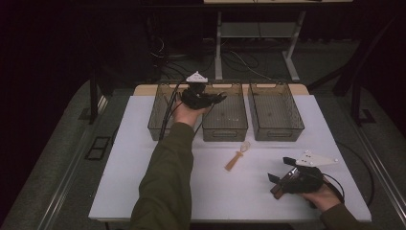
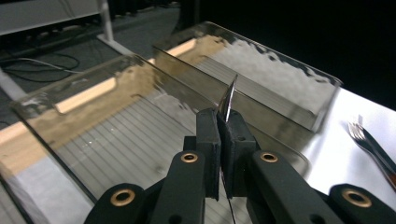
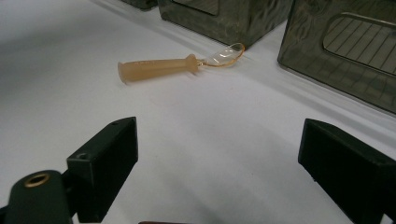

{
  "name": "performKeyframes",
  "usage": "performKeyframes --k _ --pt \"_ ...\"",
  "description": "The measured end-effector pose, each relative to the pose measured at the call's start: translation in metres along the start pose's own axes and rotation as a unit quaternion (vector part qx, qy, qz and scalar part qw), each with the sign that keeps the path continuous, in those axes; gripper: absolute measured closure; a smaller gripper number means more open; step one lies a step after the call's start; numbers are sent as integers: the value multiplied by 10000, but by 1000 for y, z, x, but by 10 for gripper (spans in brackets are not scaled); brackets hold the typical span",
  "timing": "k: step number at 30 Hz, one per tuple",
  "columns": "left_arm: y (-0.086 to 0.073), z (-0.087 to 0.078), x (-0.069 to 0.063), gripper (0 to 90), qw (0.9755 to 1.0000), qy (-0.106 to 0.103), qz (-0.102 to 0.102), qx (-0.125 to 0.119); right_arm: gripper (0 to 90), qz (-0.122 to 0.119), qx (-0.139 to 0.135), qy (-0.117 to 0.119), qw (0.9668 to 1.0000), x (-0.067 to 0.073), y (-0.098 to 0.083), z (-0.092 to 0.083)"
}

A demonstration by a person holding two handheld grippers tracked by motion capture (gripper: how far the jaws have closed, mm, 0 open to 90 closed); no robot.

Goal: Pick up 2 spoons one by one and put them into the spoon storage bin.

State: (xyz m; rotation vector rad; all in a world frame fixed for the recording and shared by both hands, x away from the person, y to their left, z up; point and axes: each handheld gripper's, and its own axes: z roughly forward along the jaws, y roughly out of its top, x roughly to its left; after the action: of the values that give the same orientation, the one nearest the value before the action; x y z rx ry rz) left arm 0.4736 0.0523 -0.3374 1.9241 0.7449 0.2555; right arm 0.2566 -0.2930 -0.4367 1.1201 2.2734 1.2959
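Note:
My left gripper (image 1: 216, 99) hovers over the back row of bins, above the wall between the left bin (image 1: 158, 115) and the middle bin (image 1: 225, 129). In the left gripper view its jaws (image 2: 226, 128) are shut on a thin metal blade (image 2: 229, 100), seen edge on and apparently a knife, held above a bin's ribbed floor (image 2: 126, 140). My right gripper (image 1: 279, 170) rests low at the front right of the white table (image 1: 143, 182), open with nothing between its jaws (image 3: 219, 144). A spoon (image 1: 237, 158) with a tan handle and clear bowl (image 3: 163, 68) lies ahead of it.
A third smoky bin (image 1: 277, 132) stands at the back right. In the left gripper view a fork (image 2: 371, 147) lies on the table beside the farther bin (image 2: 280, 70). Table legs and cables sit on the dark floor behind.

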Motion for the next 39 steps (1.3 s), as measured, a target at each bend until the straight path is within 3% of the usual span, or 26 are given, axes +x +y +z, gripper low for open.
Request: performKeyframes --k 11,15,19,21,23,28,32,34,37,38,39 --pt "16 23 19 870 9992 259 -295 2 117 -18 -36 41 10000 0 -1 -1" --pt "22 32 15 869 9994 265 -208 -19 117 -10 -36 29 10000 0 0 -1" --pt "26 41 12 869 9991 399 -29 129 117 -28 -34 49 10000 0 0 -1" --pt "25 45 13 869 9986 471 79 235 117 -45 -44 51 10000 0 -1 -1" --pt "22 51 12 869 9985 501 -6 220 117 -21 -52 42 10000 0 -1 -2" --pt "17 63 11 869 9983 481 33 317 117 -36 -51 69 10000 0 -1 -2" --pt "9 72 9 868 9969 500 152 590 117 -24 -54 68 10000 0 -1 -2" --pt "5 76 8 866 9971 468 14 593 117 -22 -57 76 10000 0 -1 -2" --pt "0 78 9 857 9962 515 7 704 117 -22 -61 75 10000 0 -1 -2" --pt "-1 79 9 830 9959 550 -39 716 117 -20 -63 71 10000 0 -1 -2" --pt "-2 80 9 723 9957 545 -63 741 117 -21 -59 70 10000 0 -1 -2"
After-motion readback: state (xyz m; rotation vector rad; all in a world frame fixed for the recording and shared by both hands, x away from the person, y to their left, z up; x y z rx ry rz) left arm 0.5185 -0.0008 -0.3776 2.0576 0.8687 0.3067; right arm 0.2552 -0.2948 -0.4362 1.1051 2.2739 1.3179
